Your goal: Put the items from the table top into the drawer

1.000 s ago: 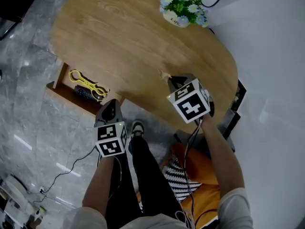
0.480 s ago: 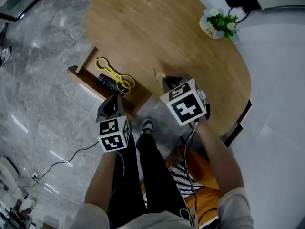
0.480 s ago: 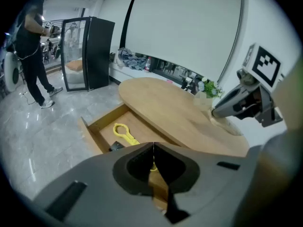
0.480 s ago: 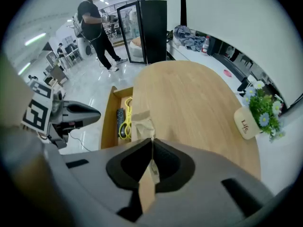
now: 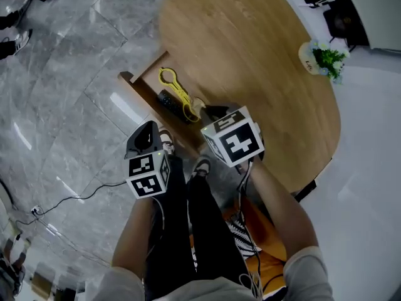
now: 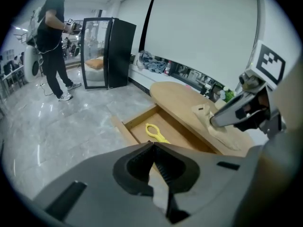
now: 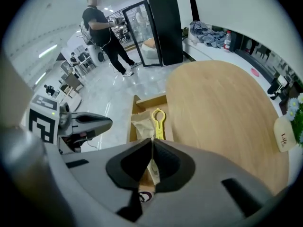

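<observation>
A wooden drawer [image 5: 147,102] stands pulled out from the oval table [image 5: 250,55]. Inside it lie a yellow plastic tool [image 5: 174,86] and a dark item [image 5: 168,99]. My right gripper [image 5: 207,113] is shut on a tan paper packet [image 5: 198,103] over the drawer's near end by the table edge. In the right gripper view the packet [image 7: 141,124] hangs from the jaws [image 7: 152,141] over the drawer [image 7: 142,101], next to the yellow tool [image 7: 158,122]. My left gripper [image 5: 146,130] is shut and empty, over the floor just outside the drawer; its own view [image 6: 152,144] shows the tips touching.
A small pot of flowers [image 5: 321,58] stands at the table's far edge. A person stands by a black glass-door cabinet [image 6: 106,51] across the room. A cable [image 5: 75,196] trails over the grey floor. My own legs and shoes [image 5: 202,166] are below the drawer.
Both grippers have travelled left along the table edge toward the drawer. The right one carried the packet from over the tabletop to over the drawer. The left one stayed shut.
</observation>
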A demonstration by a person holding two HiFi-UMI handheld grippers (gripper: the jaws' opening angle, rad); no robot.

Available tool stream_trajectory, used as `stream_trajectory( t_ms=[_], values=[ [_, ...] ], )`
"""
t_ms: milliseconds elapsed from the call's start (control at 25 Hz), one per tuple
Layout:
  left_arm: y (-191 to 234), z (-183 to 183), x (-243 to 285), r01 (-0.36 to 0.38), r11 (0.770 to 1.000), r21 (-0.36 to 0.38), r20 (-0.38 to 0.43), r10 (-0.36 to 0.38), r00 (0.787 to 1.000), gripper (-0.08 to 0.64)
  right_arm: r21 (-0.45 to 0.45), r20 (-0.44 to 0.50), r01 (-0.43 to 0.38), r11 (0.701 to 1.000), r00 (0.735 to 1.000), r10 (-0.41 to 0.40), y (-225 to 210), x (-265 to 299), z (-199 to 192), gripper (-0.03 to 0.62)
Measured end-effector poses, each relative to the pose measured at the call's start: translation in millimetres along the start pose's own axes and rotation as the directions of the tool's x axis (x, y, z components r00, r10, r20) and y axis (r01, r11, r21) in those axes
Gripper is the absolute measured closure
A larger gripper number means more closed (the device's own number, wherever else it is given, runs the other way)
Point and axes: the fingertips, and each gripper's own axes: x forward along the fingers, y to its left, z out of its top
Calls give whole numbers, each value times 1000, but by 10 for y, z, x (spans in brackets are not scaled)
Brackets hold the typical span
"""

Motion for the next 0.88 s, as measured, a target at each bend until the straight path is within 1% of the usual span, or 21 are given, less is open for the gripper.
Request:
stream_trajectory(
  t_ms=[80, 120, 200, 240, 360, 480, 680, 880],
  values=[
    [122, 2, 14, -10, 1000, -16, 1, 10, 1000, 552, 25, 29, -34, 999, 999, 33, 73, 101, 124, 576],
    [178, -3, 16, -16, 1000, -23, -1, 16, 1000, 551, 33, 42, -48, 998, 998, 47, 104, 146, 181, 551],
    [274, -27, 5, -26, 999, -34, -4, 26, 1000, 552, 33, 51, -56, 998, 997, 55, 144, 211, 243, 411],
    [314, -40, -3, -30, 999, -38, -5, 30, 1000, 552, 28, 51, -48, 998, 998, 47, 148, 227, 252, 408],
    [394, -66, -26, -40, 998, -45, -7, 39, 999, 552, 14, 53, -21, 1000, 998, 20, 140, 229, 248, 428],
    [396, -80, -33, -42, 998, -41, -6, 42, 999, 552, 14, 56, -12, 1000, 998, 12, 116, 216, 210, 434],
    [275, -34, -12, -27, 999, -20, 0, 27, 1000, 552, 3, 58, 1, 1000, 998, -2, 46, 138, 113, 439],
    [99, 78, -103, -11, 1000, 15, 20, 11, 1000, 552, -1, 97, 33, 999, 995, -32, -12, -106, -22, 445]
  ],
)
